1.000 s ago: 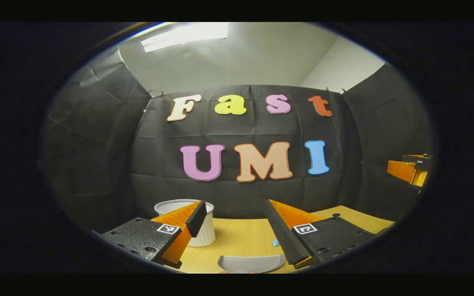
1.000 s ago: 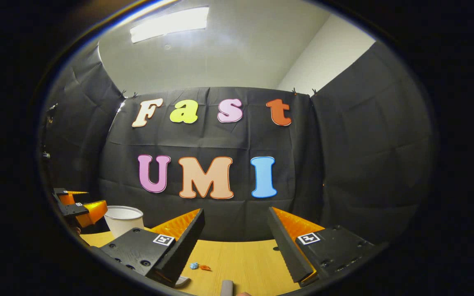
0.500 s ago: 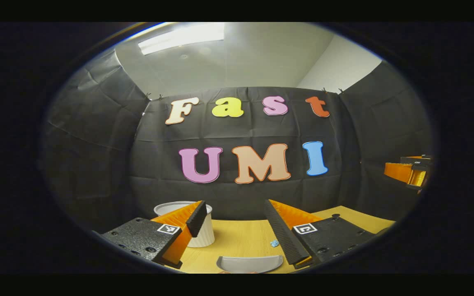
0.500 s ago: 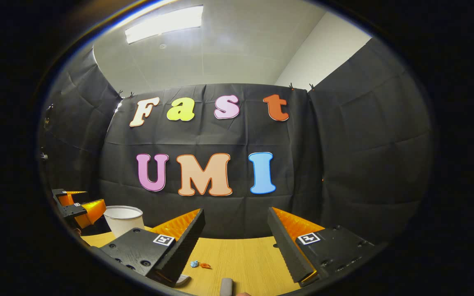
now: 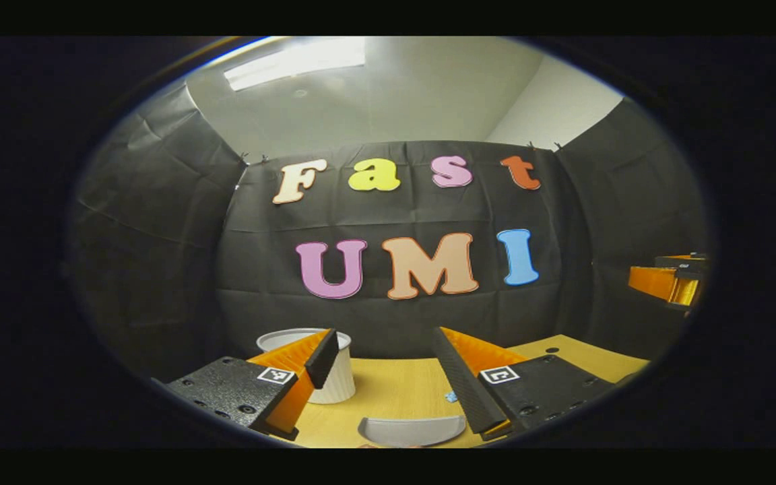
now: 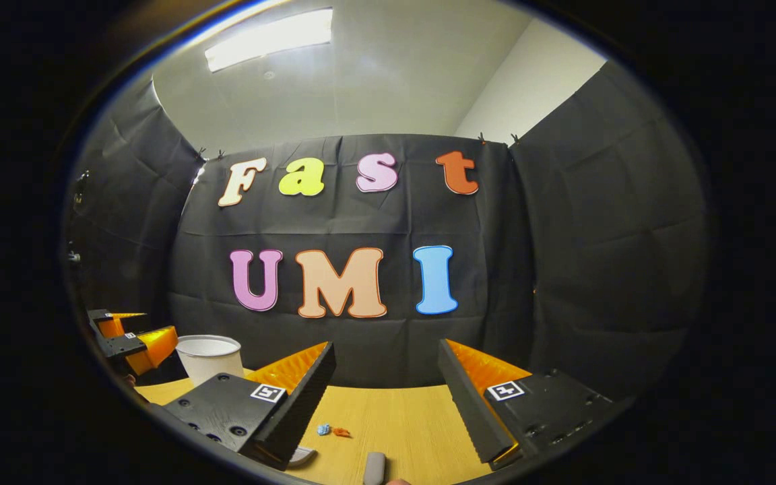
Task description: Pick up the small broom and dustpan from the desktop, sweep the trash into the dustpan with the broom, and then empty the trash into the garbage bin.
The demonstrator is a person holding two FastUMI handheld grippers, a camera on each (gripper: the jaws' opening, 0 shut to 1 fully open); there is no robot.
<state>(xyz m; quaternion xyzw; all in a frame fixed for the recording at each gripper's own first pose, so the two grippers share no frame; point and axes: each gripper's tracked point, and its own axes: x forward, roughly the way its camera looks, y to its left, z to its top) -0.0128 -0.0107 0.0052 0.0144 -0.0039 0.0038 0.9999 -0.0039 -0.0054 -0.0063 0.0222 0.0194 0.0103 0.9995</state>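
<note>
Both fingers of the left gripper stand wide apart at the bottom of the left gripper view, and nothing is between them. Behind the left finger, in the lower left part of the frame, stands the white ribbed garbage bin on the wooden desktop; the finger covers part of it. At the bottom centre of the same view lies the curved grey edge of the dustpan, flat on the desktop, just in front of the open fingers and touching neither of them. One small blue piece of trash lies close beside the inner side of the right finger. At the right edge of the frame the right gripper shows as an orange and black shape, above the desktop.

In the right gripper view, this gripper's fingers are also spread wide and hold nothing. Between them, low in the frame, lie the blue and orange scraps on the desktop. At the bottom centre a grey rounded end, which seems to be the broom handle, points up into the frame. The bin stands at lower left, with the left gripper beside it at the left edge.
</note>
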